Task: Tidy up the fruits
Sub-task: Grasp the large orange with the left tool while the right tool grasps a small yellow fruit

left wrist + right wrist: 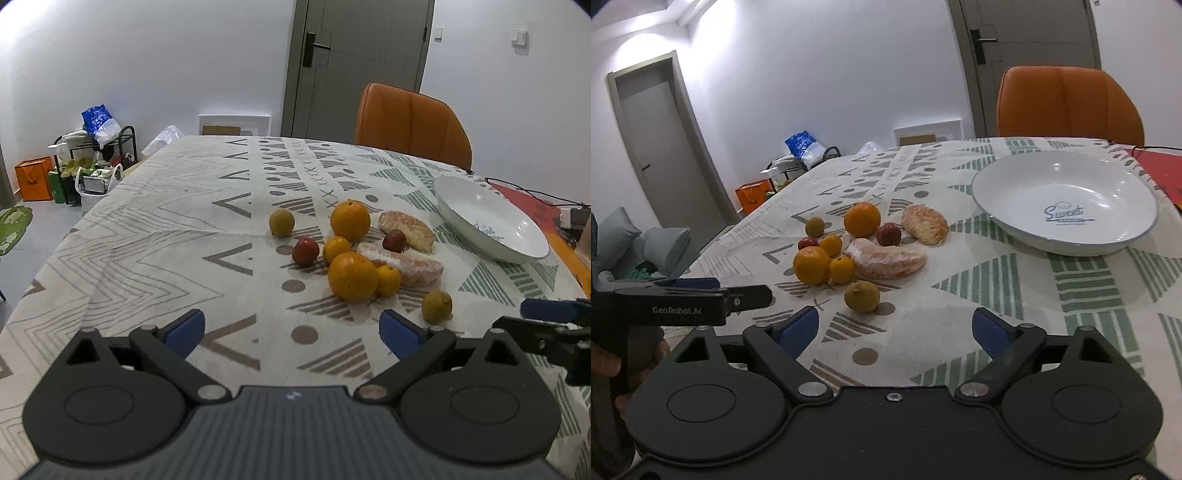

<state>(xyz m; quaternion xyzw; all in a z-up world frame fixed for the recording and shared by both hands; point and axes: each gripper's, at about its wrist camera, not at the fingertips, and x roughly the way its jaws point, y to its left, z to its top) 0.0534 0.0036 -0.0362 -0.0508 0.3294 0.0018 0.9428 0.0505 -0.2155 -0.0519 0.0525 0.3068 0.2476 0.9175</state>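
A cluster of fruit lies on the patterned tablecloth (155, 229): two large oranges (352, 277) (862, 219), small oranges (841, 270), two red fruits (306, 251) (888, 234), yellow-green fruits (437, 306) (861, 296) and two peeled pomelo pieces (413, 264) (888, 263). A white plate (491, 221) (1067, 201) stands empty to the right of them. My left gripper (291, 328) is open, short of the fruit, nothing between its fingers. My right gripper (895, 326) is open too, just in front of the nearest yellow-green fruit.
An orange chair (410, 122) (1067, 105) stands behind the table's far edge. A red mat (532, 210) with cables lies at the far right. The left gripper's side (687, 301) shows in the right wrist view. Shelves and bags (92, 162) stand on the floor at left.
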